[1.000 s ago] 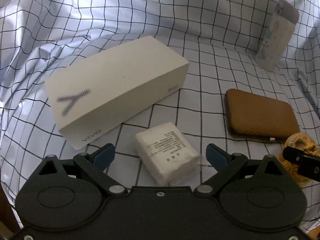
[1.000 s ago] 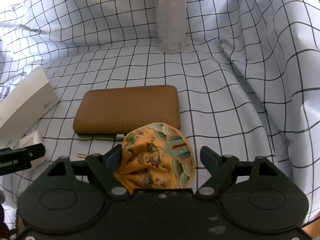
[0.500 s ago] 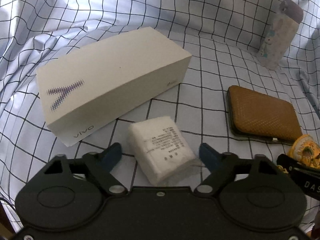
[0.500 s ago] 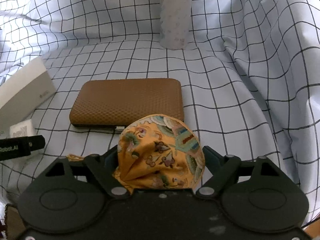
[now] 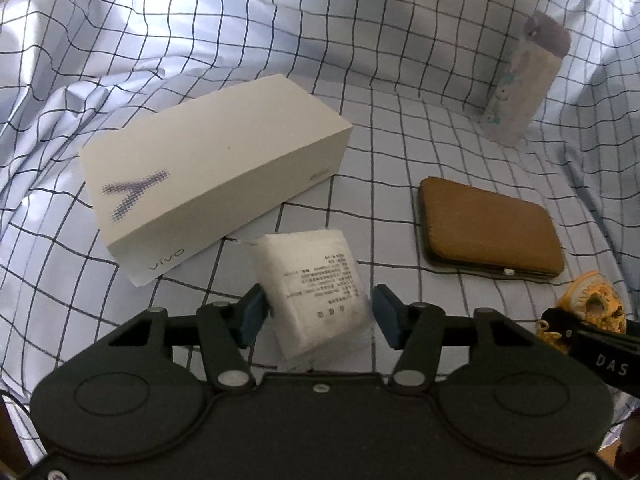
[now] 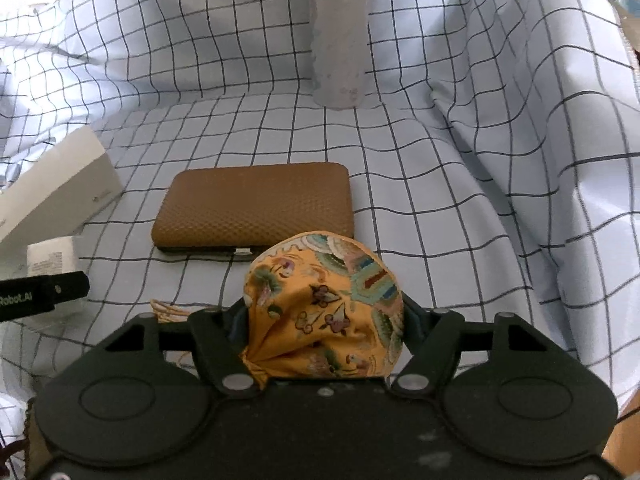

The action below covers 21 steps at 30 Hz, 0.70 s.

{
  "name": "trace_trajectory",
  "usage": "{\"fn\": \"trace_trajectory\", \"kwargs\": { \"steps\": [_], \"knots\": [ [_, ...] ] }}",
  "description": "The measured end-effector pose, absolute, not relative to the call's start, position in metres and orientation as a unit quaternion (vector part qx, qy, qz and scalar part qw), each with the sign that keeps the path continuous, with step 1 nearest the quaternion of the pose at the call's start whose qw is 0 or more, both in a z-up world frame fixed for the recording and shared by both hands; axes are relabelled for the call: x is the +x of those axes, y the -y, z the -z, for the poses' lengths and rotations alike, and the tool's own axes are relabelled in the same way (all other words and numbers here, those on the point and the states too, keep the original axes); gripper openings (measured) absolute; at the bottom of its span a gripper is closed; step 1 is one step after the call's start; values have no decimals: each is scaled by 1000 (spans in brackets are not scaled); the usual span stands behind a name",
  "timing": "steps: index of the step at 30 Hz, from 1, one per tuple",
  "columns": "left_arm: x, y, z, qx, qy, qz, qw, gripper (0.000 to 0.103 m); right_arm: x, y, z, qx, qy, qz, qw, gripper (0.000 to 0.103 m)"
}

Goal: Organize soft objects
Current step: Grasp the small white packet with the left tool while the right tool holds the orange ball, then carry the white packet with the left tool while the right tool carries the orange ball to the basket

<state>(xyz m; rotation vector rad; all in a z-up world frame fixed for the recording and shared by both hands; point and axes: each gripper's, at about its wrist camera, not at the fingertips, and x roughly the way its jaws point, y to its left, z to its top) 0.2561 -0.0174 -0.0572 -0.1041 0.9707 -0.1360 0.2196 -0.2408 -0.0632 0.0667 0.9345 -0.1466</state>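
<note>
Tissue pack [image 5: 312,292]: a soft white packet in clear wrap, lying between the blue pads of the left gripper [image 5: 318,318], near the front edge of the checked cloth [image 5: 384,152].
Left fingers: closing; the left pad [image 5: 253,314] is at the pack's side, while a thin gap shows at the other pad, so no full pinch yet.
Left risk: the pack lies skewed to the jaws, so the pads may catch a corner or only the slack wrap, and it could twist or slide out on lifting.
Fabric pouch [image 6: 326,308]: orange, floral, bunched between the fingers of the right gripper [image 6: 324,320], just in front of the brown case [image 6: 256,204].
Right fingers: closing, about half way in, both sides pressed into the cloth.
Right risk: the pouch may squash and bulge out above the pads; its loose cord [image 6: 170,308] trails to the left and could snag.
White box [image 5: 212,176]: just behind the tissue pack, toward the left edge; a forward swing of the left hand would knock it.
Bottle [image 6: 340,48]: upright at the back edge, well apart from both hands.
Shared risk: the two grippers work near each other and could collide.
</note>
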Motion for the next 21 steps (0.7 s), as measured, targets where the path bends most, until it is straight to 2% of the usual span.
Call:
{"fn": "trace_trajectory", "kwargs": {
  "steps": [9, 21],
  "knots": [
    [225, 11, 37, -61, -454, 75, 886, 53, 184, 236, 38, 47, -431, 59, 899, 70],
    [143, 22, 8, -32, -425, 83, 901, 53, 96, 229, 2, 57, -387, 42, 919, 70]
  ]
}}
